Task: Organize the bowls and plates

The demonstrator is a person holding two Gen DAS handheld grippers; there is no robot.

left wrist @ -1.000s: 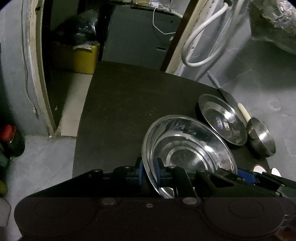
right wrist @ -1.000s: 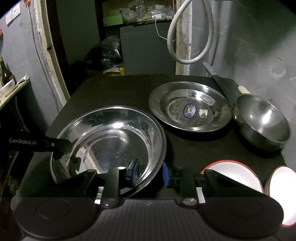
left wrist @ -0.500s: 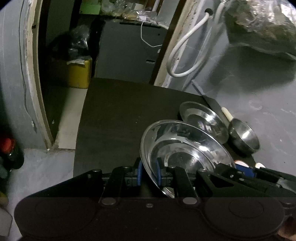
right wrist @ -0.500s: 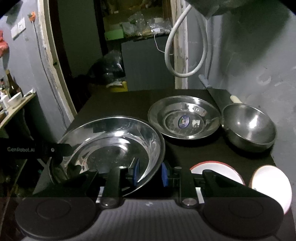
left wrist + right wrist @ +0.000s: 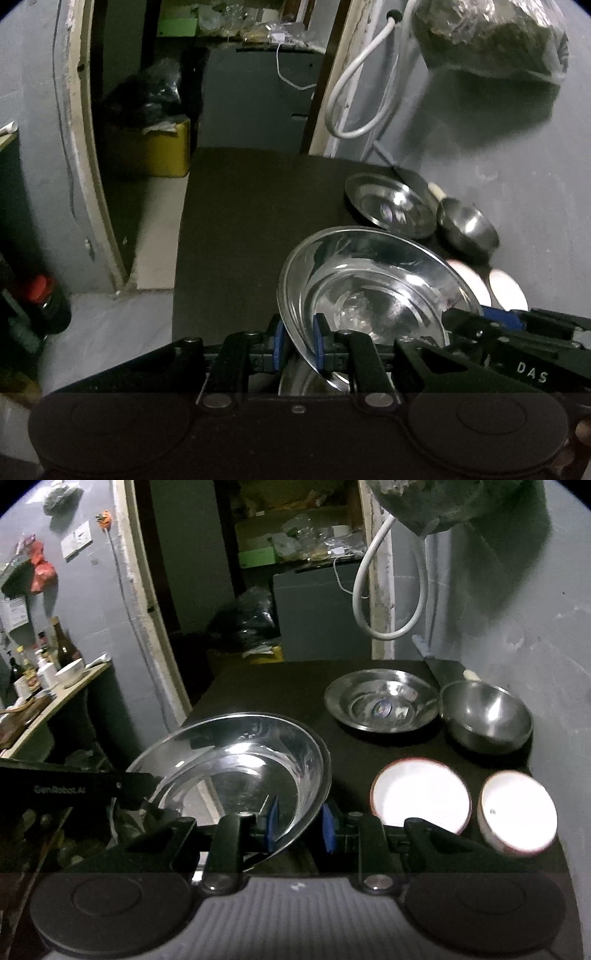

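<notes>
A large steel bowl (image 5: 373,291) (image 5: 236,760) hangs tilted above the near edge of the black table (image 5: 251,206) (image 5: 280,679), held from both sides. My left gripper (image 5: 298,343) is shut on its near-left rim, and my right gripper (image 5: 300,825) is shut on its near-right rim. Farther back on the table lie a shallow steel plate (image 5: 391,205) (image 5: 384,701) and a small steel bowl (image 5: 467,225) (image 5: 487,716). A white red-rimmed plate (image 5: 421,794) and a white bowl (image 5: 519,810) sit at the near right.
A grey wall (image 5: 524,602) borders the table on the right, with a white hose (image 5: 388,590) looped on it. A knife (image 5: 443,664) lies by the wall behind the steel bowl. A doorway (image 5: 140,122) opens at the left, and a side shelf (image 5: 48,686) holds bottles.
Both grippers have pulled back and risen with the large steel bowl, lifting it off the table. The other dishes now look farther away and the white plate and bowl show fully.
</notes>
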